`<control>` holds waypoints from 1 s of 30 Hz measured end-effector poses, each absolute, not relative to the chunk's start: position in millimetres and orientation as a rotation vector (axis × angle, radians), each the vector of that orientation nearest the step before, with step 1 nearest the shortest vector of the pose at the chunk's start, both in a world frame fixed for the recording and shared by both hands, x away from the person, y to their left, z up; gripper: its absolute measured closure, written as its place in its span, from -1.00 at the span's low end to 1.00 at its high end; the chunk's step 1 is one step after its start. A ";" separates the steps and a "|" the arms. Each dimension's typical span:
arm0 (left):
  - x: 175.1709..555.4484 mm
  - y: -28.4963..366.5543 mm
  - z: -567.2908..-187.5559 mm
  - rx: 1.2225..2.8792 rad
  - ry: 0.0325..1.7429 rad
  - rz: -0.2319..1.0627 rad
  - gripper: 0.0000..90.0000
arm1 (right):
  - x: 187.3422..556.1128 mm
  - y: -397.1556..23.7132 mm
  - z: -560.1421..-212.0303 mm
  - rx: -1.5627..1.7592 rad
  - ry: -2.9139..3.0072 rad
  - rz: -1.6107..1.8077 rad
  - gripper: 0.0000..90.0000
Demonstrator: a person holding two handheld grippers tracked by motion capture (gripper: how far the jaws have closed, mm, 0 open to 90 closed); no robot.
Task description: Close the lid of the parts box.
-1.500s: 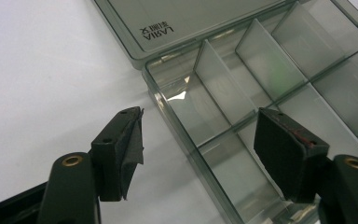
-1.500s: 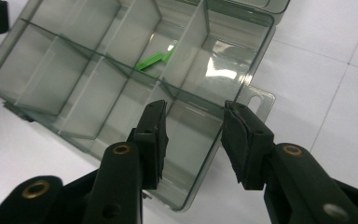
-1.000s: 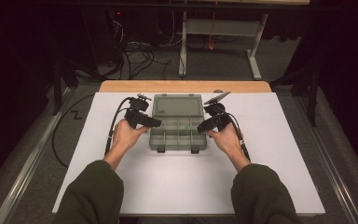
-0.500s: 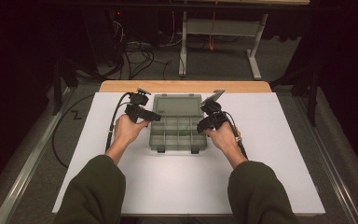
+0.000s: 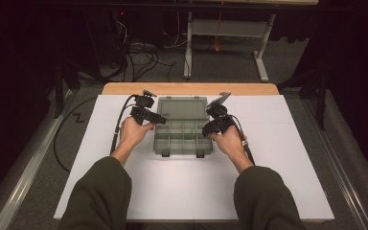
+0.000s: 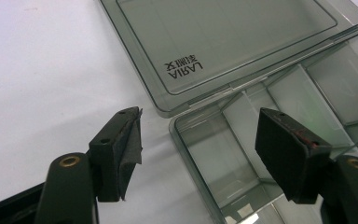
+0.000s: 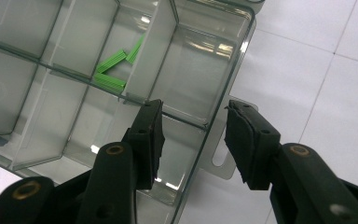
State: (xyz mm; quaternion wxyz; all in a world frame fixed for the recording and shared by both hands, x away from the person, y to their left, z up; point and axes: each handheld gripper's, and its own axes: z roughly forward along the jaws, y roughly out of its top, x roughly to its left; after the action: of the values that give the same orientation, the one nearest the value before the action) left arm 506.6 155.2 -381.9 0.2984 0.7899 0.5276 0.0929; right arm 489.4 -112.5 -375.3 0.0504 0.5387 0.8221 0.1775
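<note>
Smoky clear plastic, the box sits open in the middle of the white table, its lid laid flat behind it toward the far wooden edge. You hold your left gripper at the box's left rear corner; in the left gripper view its jaws stand wide apart with nothing clamped, one over bare table, the other above the corner compartment, and the lid lies just ahead. Your right gripper is at the box's right side; in the right gripper view its jaws straddle the box's side wall without pressing on it, and they have just been opening a little. Green strips lie in a compartment farther in, well apart from both grippers. Your sleeves come in from the near edge
</note>
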 end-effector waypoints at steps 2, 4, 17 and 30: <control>509.3 155.2 -382.6 2.101 1.409 0.229 -0.29 | 489.7 -112.3 -375.1 1.639 2.505 0.536 0.30; 512.3 155.1 -382.2 2.099 1.412 0.222 -0.28 | 489.8 -112.2 -375.2 1.633 2.507 0.536 0.30; 538.1 149.3 -385.8 2.065 1.484 0.137 -0.27 | 489.3 -111.2 -375.1 1.613 2.512 0.525 0.30; 557.7 151.0 -394.1 2.028 1.571 0.059 -0.24 | 488.4 -109.2 -374.5 1.589 2.518 0.497 0.32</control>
State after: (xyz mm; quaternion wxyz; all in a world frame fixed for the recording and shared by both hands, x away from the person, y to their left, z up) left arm 557.7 151.0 -394.1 0.2840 0.7579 0.5869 0.0221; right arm 488.4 -109.2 -374.5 0.0615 0.5255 0.8325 0.1644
